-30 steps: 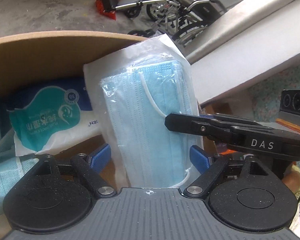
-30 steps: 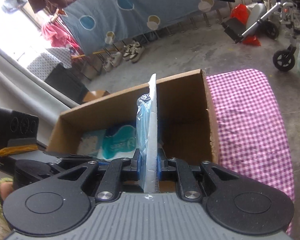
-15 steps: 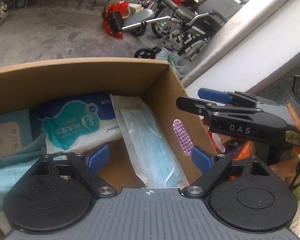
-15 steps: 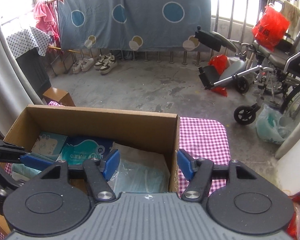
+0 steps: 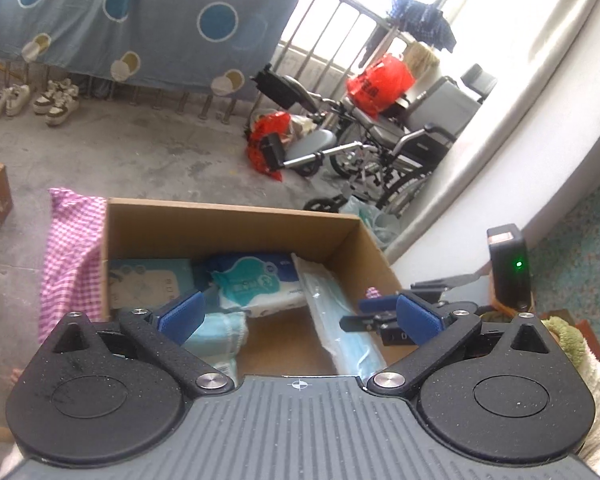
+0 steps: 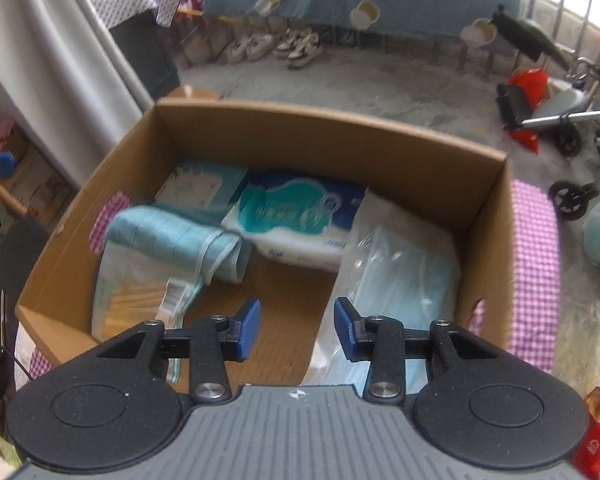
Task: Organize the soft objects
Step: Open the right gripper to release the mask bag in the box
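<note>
- The mask pack (image 6: 396,268) lies in the box (image 6: 340,136) along its right wall, its near end riding up toward the near rim, its far end touching the wipes (image 6: 296,216).
- Beside it sit a rolled towel (image 6: 172,236), a flat carton (image 6: 200,184) at the far left corner and a clear bag (image 6: 140,300) of yellow sticks at the near left; bare cardboard shows in the middle.
- The right gripper (image 6: 296,332) hangs over the near rim, jaws parted and holding nothing; the mask pack lies just under its right finger.
- The left gripper (image 5: 296,316) hovers above the box, jaws spread wide and empty.
- The step looks like settling the load: I would nudge the mask pack flat with a closed finger edge, pressing on the film margin, since slick film slides easily.
- Keep clear of the box wall; the box rests on a checked cloth (image 6: 536,248) over the surface and could shift.
- No loose soft item shows outside the box, so packing seems nearly done.
</note>
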Action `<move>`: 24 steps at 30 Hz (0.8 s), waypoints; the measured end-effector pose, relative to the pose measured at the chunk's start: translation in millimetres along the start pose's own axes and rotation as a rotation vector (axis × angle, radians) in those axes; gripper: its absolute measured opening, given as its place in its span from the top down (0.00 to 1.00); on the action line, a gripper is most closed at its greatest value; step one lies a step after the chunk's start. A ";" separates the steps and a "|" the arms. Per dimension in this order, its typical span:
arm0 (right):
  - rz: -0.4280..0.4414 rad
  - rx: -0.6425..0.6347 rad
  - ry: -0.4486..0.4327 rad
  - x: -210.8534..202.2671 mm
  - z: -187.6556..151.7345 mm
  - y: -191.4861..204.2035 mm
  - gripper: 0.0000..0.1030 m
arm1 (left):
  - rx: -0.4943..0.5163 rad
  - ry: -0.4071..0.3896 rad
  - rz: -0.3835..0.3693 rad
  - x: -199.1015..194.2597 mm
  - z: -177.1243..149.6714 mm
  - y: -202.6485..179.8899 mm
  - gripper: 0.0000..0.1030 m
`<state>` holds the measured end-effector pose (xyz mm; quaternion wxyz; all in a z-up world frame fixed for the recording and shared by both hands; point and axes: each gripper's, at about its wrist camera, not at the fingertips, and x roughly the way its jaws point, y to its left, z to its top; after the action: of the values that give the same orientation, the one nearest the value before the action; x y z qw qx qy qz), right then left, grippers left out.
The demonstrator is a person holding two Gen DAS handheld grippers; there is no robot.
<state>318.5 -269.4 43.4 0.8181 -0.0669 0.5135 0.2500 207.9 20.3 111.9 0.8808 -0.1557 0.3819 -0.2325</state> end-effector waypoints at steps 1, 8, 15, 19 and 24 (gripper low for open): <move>0.011 -0.007 0.043 12.7 -2.7 3.8 0.60 | -0.006 -0.012 0.028 -8.9 -4.9 3.8 0.01; -0.036 0.061 0.179 73.1 -7.8 -13.0 0.68 | -0.067 -0.043 0.120 -44.1 -42.7 39.6 0.01; -0.033 0.158 0.144 70.1 5.3 -36.0 0.70 | -0.150 -0.068 0.089 -47.8 -55.9 61.7 0.01; 0.077 0.093 0.171 62.0 -2.9 -16.8 0.70 | -0.162 -0.068 0.100 -50.0 -64.4 71.9 0.01; 0.001 0.067 0.249 85.2 -10.2 -15.0 0.71 | -0.171 -0.060 0.115 -47.3 -72.0 78.1 0.01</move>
<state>347.0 -257.2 -38.0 0.7496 -0.0697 0.6194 0.2225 148.5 104.2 57.5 0.8872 -0.2152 0.3821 -0.1433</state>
